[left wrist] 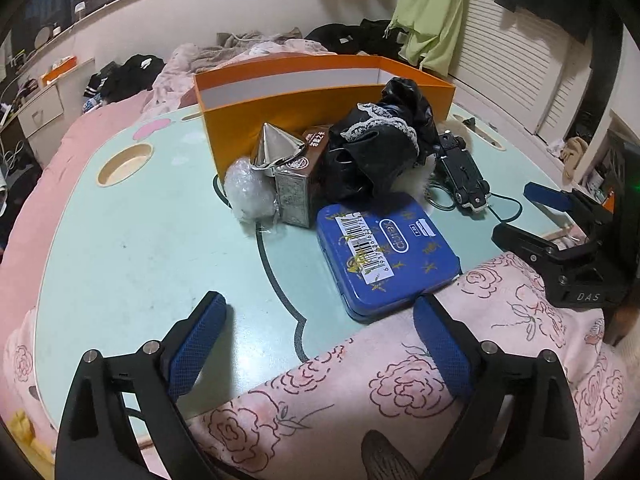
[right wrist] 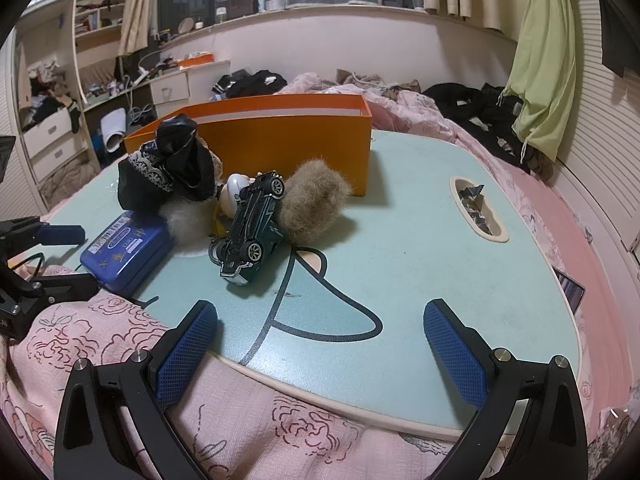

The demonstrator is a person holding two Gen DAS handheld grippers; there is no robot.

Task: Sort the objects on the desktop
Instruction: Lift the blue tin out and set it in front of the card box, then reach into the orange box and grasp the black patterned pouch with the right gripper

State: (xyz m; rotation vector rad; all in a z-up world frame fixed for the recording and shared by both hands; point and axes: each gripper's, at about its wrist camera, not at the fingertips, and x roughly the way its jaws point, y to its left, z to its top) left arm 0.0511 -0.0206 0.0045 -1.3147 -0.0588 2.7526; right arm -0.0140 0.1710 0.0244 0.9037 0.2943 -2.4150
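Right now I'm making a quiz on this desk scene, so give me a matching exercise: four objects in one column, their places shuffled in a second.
Objects:
1. blue tin
2. toy car
3. silver cone
4. orange box

Places:
A. atop the patterned carton
B. near table edge, barcode up
C. at the back, open-topped
D. tilted against the fur ball

Pairs: 1-B, 2-D, 3-A, 4-C
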